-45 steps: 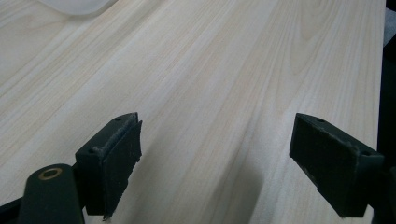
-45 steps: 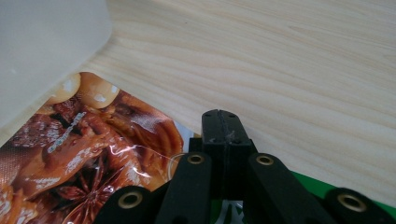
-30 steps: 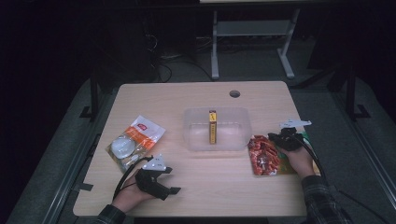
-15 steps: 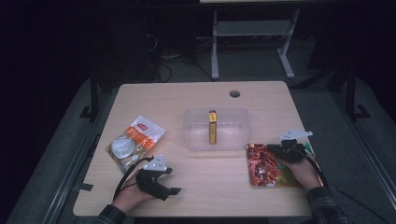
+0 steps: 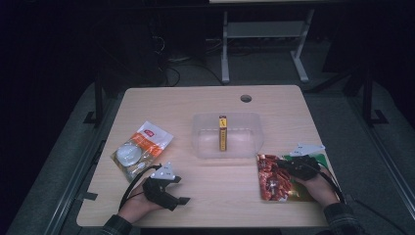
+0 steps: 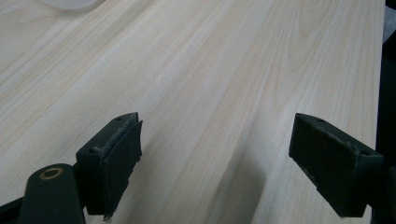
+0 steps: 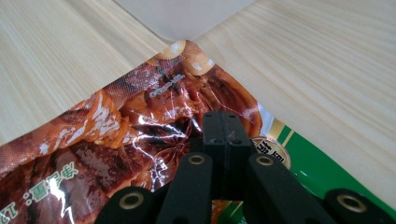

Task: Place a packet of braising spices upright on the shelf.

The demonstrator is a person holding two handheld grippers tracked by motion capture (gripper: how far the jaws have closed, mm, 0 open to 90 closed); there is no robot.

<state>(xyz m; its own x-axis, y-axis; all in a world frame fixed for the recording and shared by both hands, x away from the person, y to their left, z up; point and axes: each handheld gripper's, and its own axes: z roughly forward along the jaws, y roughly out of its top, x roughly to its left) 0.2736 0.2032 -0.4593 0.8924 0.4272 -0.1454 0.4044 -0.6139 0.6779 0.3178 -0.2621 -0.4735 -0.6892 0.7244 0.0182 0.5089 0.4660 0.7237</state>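
1. Red and green foil snack packet (image 5: 276,179) lies flat on the wooden table (image 5: 205,103), at its near right, one corner just beside the clear plastic bin (image 5: 228,134).
2. Right gripper (image 5: 292,166) rests over the packet's right part; in the right gripper view its jaws are pressed together above the printed foil (image 7: 140,135), and I cannot tell whether any foil is pinched between them.
3. Left gripper (image 5: 177,195) sits on the near left of the table, jaws wide apart over bare wood (image 6: 215,93), nothing between them.
4. Inside the bin stands a narrow yellow box (image 5: 222,132).
5. Left of the bin lies an orange-and-white bag (image 5: 141,149).
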